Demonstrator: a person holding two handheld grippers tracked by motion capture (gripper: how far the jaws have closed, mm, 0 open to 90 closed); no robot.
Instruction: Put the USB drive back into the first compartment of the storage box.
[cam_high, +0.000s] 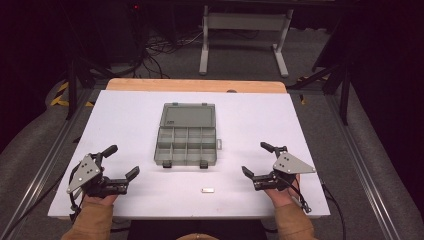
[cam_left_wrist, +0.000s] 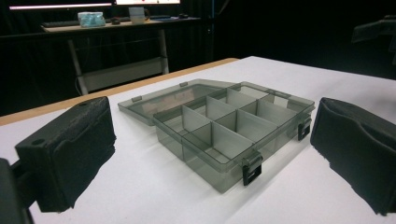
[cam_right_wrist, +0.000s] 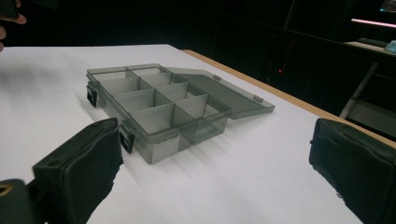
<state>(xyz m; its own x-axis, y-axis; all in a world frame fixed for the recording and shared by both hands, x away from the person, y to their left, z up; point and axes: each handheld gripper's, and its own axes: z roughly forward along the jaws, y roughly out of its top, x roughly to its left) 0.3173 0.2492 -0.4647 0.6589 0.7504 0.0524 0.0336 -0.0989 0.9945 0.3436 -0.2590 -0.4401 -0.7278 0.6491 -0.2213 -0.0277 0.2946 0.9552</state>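
Box of grey clear plastic lies in the middle of the white table, open, with its lid folded flat on the far side and its two black latches toward me. A small white piece lies on the table near my edge, between my hands and just in front of the box. My left gripper and my right gripper hover on each side of it, both with jaws wide apart and holding nothing.

I judge the step in hand is to take this small piece and put it in one compartment. To do it well, I should come down over the piece with one gripper only, close across its short side, and lift it straight up before I move it over the dividers.

The piece lies flat, with its long axis going left to right along my edge of the table. The box has its long side also left to right, and the hinge side points away from me.
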